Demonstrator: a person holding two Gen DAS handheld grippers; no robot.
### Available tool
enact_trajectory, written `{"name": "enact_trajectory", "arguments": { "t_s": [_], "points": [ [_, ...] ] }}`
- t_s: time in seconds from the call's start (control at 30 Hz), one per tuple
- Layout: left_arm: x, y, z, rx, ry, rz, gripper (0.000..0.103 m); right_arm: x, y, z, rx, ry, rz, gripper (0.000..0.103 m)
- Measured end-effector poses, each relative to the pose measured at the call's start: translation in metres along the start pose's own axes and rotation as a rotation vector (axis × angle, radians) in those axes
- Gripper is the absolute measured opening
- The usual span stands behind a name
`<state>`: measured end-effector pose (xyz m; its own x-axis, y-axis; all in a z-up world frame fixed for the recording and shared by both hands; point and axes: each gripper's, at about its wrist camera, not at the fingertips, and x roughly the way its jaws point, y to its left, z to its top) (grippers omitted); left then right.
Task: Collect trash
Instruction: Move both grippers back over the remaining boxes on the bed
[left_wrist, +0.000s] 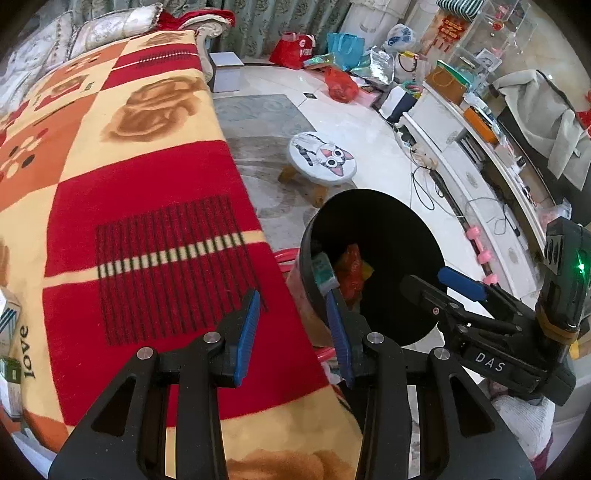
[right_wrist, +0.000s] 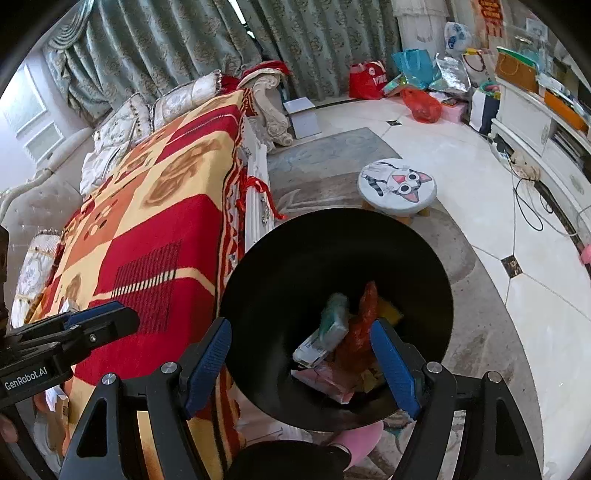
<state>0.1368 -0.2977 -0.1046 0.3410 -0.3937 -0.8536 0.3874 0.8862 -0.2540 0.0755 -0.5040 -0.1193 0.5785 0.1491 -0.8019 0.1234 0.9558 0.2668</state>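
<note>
A black round trash bin (right_wrist: 332, 258) stands on the floor beside the bed; it also shows in the left wrist view (left_wrist: 388, 236). Inside lie a teal and white carton (right_wrist: 327, 332), an orange-red wrapper (right_wrist: 364, 321) and pink packaging (right_wrist: 325, 384). My right gripper (right_wrist: 306, 363) is open and empty right above the bin's mouth. My left gripper (left_wrist: 295, 332) is open and empty over the bed's edge, left of the bin. The right gripper (left_wrist: 443, 284) shows in the left wrist view over the bin's right rim.
The bed carries a red, orange and cream blanket (left_wrist: 129, 184). Cartons (left_wrist: 9, 332) lie at its left edge. A cat-face stool (right_wrist: 397, 186) stands beyond the bin. Bags (right_wrist: 421, 103) and a white cabinet (right_wrist: 535, 122) line the far side. Cables (left_wrist: 424, 184) lie on the floor.
</note>
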Motion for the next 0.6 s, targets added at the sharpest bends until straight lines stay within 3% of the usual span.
{"name": "enact_trajectory", "arguments": {
  "t_s": [0.6],
  "points": [
    [-0.038, 0.053, -0.033, -0.056, -0.026, 0.116, 0.036, 0.007, 0.071, -0.01, -0.133, 0.026, 0.062, 0.076]
  ]
}}
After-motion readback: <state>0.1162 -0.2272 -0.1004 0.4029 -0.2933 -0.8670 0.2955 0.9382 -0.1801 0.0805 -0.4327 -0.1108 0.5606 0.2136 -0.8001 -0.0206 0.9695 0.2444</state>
